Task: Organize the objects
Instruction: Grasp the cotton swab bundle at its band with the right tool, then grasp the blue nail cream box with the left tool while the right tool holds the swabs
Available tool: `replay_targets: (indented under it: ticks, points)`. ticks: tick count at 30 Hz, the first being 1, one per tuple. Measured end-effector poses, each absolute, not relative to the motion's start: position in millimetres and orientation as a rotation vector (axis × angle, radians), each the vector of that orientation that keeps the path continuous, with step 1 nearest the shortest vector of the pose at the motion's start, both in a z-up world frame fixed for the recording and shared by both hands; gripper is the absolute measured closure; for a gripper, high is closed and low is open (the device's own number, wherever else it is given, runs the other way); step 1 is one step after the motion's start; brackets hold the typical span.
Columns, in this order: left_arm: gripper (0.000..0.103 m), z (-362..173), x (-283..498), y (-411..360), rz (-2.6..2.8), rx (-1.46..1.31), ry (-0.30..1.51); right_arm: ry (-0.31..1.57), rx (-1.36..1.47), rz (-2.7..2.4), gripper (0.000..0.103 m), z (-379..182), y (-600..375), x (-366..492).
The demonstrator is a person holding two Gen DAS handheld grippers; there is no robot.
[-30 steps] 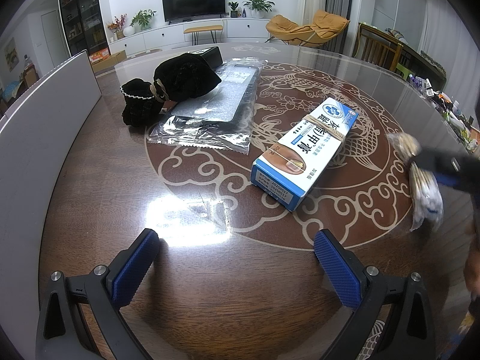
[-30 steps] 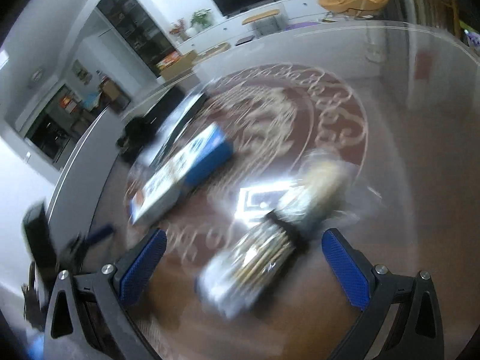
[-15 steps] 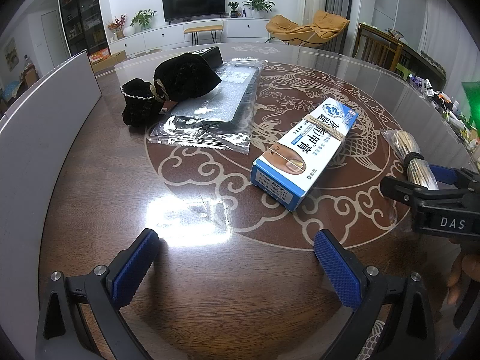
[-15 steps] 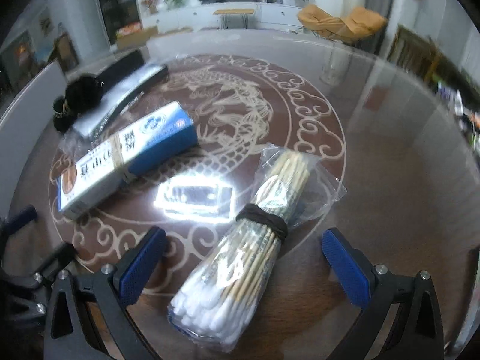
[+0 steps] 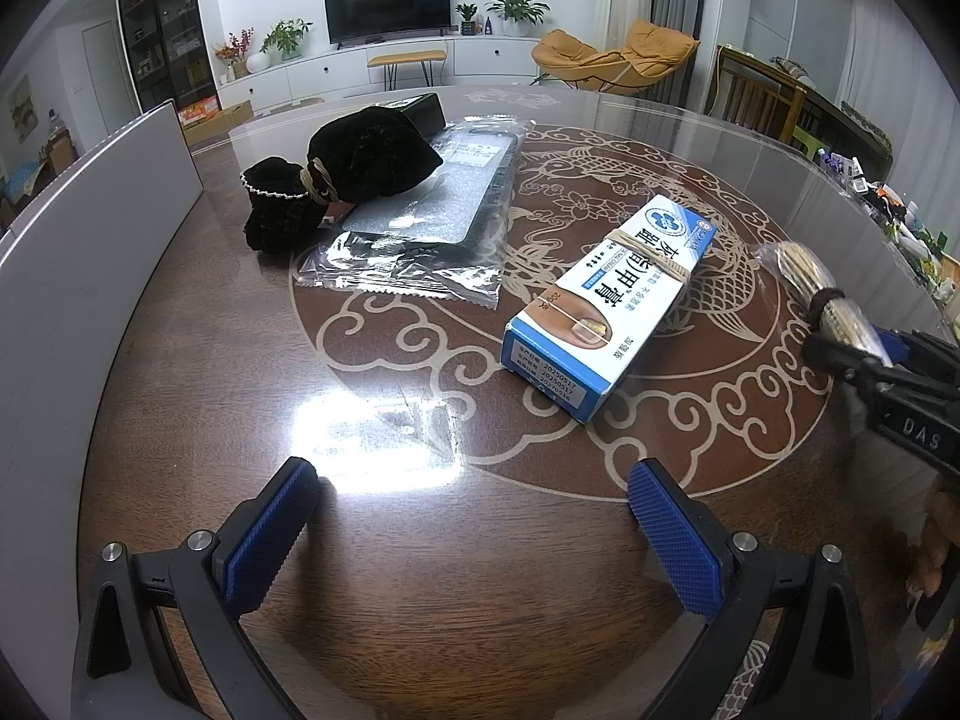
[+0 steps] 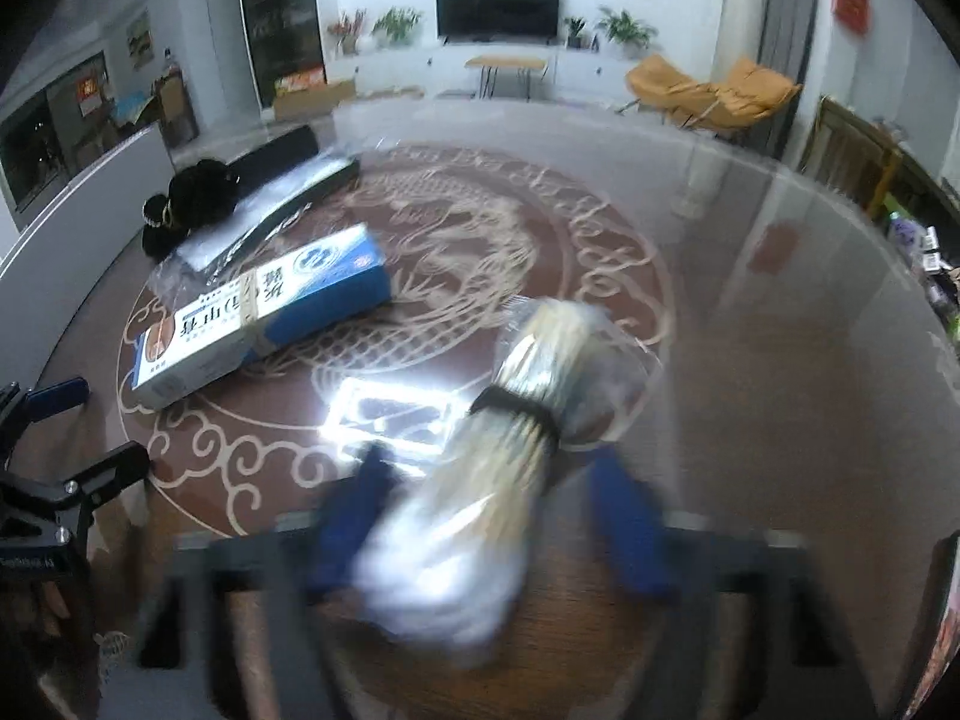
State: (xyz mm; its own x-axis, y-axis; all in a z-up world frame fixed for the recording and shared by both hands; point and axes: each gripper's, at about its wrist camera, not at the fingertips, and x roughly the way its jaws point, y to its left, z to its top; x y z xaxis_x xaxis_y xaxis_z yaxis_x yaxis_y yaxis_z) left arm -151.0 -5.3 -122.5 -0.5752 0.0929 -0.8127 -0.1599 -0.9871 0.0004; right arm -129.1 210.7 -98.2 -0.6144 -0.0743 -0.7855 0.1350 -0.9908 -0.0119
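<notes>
A round wooden bench [image 5: 180,396] under a glass top, inlaid with a pale fish-and-scroll design, fills both views. In the left wrist view, the left tongs [image 5: 474,528] are seen at the bottom of the frame, spread wide with nothing between their blue pads, held over bare bench. A blue-and-white carton [image 5: 606,300], bound with a rubber band, lies diagonally right of centre. In the upper left, a black drawstring pouch [image 5: 342,180] rests partly on a flat item sealed in clear plastic [image 5: 432,228]. At the right edge, a bagged bundle of cotton swabs [image 5: 816,294], cinched by a dark band, is seen with the right tongs' black frame at its near end. In the right wrist view, blurred by motion, the swab bundle [image 6: 510,462] runs from centre frame down to the bottom, lying between the pads of the right tongs [image 6: 498,528]. These jaws have just been closing around the bundle; the left pad is seen against the bag, but a gap appears beside the right pad, so a firm clamp cannot be confirmed. The carton [image 6: 258,318] lies at centre left, with the pouch [image 6: 192,204] beyond it in the upper left.
</notes>
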Motion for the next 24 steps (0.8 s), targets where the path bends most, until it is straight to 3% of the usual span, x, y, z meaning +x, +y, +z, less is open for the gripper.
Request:
replay_targets:
  ticks: [2, 9, 16, 18, 19, 20, 22, 24]
  points:
    - [0.0, -122.6, -151.0, -5.0, 2.666, -1.369, 0.112, 0.103, 1.303, -2.724, 0.064, -97.6, 217.8, -123.8]
    - [0.0, -105.3, -161.1, 9.6, 2.559, -1.376, 0.148, 0.104, 1.305, -2.73, 0.065, -96.8, 225.2, -115.9]
    - [0.0, -101.2, -201.4, 67.1, 2.401, -1.297, 0.396, 0.106, 1.305, -2.733, 0.065, -96.1, 226.2, -116.5]
    - [0.013, -109.1, -208.0, 74.7, 2.39, -1.303, 0.432, 0.106, 1.305, -2.733, 0.065, -95.9, 226.6, -115.4]
    - [0.023, -111.1, -209.5, 76.1, 2.395, -1.3, 0.44, 0.106, 1.305, -2.734, 0.065, -95.9, 226.6, -115.4]
    - [0.042, -109.3, -209.2, 73.9, 2.409, -1.275, 0.391, 0.106, 1.305, -2.734, 0.065, -96.0, 226.8, -115.5]
    - [0.062, -109.8, -208.2, 67.3, 2.416, -1.274, 0.287, 0.106, 1.305, -2.734, 0.065, -96.1, 226.7, -115.4]
    - [0.062, -111.2, -197.7, 62.5, 2.465, -1.273, 0.261, 0.106, 1.305, -2.734, 0.065, -95.9, 226.7, -115.5]
